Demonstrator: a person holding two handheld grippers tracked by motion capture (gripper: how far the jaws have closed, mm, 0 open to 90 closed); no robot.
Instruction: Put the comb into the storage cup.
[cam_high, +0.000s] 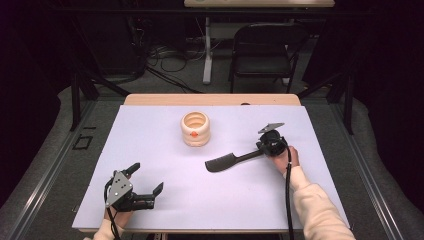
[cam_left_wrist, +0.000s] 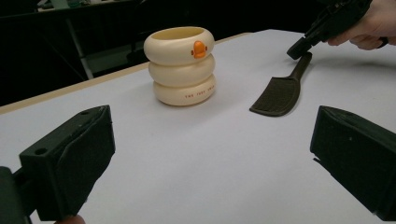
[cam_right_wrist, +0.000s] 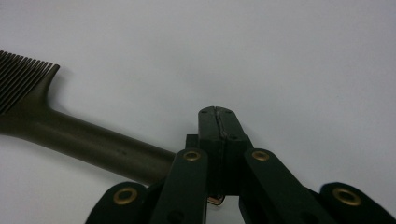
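**Comb gripped at the handle end**

Right tongs (cam_high: 261, 146) fully closed; in the high view apparently pinching the tip of the comb (cam_high: 227, 161) handle, comb lying flat on the counter (cam_high: 150, 150) right of the cup (cam_high: 195, 128). Left tongs (cam_high: 148, 178) wide open, holding nothing, near the front edge. Best lifted slowly and level, since a grip so near the tip will likely let the toothed end sag or swing. Right gripper view: jaws pressed together with the handle (cam_right_wrist: 88, 142) beside them, so actual hold hard to confirm. Left gripper view: orange beak mark on the cup (cam_left_wrist: 181, 65)
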